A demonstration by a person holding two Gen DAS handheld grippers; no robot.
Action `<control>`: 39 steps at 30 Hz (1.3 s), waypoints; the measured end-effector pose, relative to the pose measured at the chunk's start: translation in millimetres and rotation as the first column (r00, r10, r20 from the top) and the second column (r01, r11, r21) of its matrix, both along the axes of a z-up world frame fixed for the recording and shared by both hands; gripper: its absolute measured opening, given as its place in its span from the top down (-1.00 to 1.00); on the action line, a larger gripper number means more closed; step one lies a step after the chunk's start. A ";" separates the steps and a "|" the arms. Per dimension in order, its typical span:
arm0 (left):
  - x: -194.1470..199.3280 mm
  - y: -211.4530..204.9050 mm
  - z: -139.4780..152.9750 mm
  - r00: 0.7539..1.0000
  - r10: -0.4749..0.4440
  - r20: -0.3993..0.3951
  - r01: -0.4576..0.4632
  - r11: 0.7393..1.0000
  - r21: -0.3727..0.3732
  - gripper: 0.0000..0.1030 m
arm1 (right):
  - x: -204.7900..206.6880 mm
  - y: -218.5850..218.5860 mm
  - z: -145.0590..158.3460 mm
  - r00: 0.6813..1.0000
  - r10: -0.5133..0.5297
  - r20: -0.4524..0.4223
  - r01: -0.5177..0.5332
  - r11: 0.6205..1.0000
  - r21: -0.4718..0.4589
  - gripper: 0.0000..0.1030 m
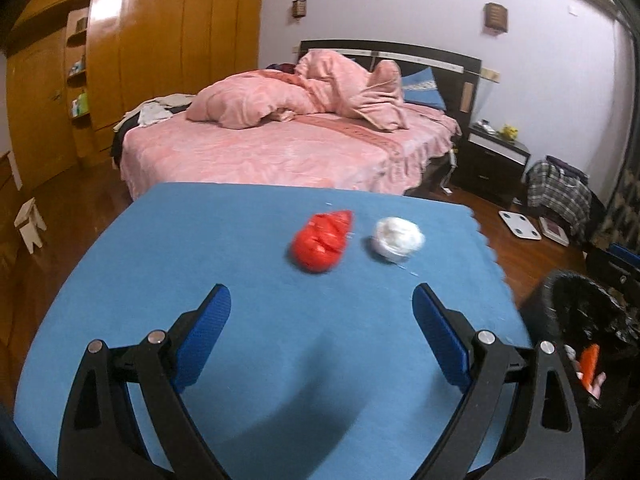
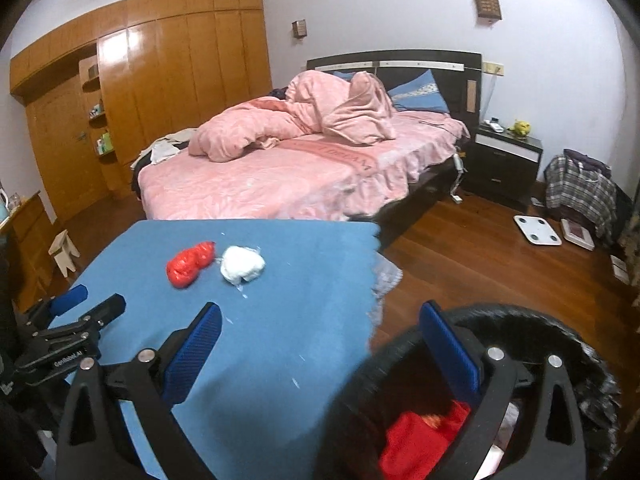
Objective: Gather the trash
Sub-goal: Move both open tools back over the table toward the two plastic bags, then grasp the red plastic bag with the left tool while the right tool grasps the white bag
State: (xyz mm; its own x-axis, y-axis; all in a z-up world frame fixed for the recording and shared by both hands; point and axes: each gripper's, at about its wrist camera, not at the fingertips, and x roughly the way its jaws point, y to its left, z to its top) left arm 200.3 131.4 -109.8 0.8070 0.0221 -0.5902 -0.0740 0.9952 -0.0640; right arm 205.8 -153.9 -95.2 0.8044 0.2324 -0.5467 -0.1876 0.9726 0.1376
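Trash on desk: a red crumpled wad (image 1: 322,242) and a white crumpled wad (image 1: 399,238) lie side by side on the blue cloth of the desk (image 1: 240,248), toward its far half, red to the left of white.
Red wad axis: elongated; in the left wrist view its long axis runs from near-left to far-right, the narrower end pointing toward the bed (image 1: 280,152).
White wad shape: roughly round, no clear long axis; in the right wrist view it (image 2: 242,265) sits just beside the red one (image 2: 189,264), whether touching cannot be told.
Bin: a black-lined trash bin (image 2: 532,320) stands on the wooden floor at the desk's right edge, with red (image 2: 420,436) and pale scraps inside.
Left gripper (image 1: 322,312): fingers spread wide, empty, held above the near part of the desk, pointing toward the two wads.
Right gripper (image 2: 320,328): fingers spread wide, empty, held over the desk's right edge, its right finger above the bin's mouth.
Blur: both wads are slightly smeared in the left wrist view.
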 end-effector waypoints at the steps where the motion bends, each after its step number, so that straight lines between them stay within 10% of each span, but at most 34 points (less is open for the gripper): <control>1: 6.4 4.3 -1.7 1.000 0.006 -0.004 -0.006 1.000 0.003 -0.74 | 5.2 4.8 -0.7 1.000 0.004 -0.004 -0.004 1.000 0.002 -0.88; 23: 79.5 69.5 -41.6 0.993 0.077 -0.087 -0.079 0.997 -0.018 -0.73 | 128.2 105.0 -56.0 0.991 0.078 -0.113 -0.083 0.996 -0.038 -0.81; 39: 81.7 61.2 -44.7 0.994 0.051 -0.096 -0.053 0.998 -0.019 -0.73 | 144.3 121.3 -77.4 0.963 0.169 -0.209 -0.174 0.985 -0.005 0.31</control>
State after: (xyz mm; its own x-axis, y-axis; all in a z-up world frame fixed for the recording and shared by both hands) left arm 282.0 192.6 -154.5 0.7451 0.0486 -0.6651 -0.1322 0.9883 -0.0759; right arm 350.0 -32.6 -172.5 0.6222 0.3424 -0.7040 -0.3218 0.9317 0.1687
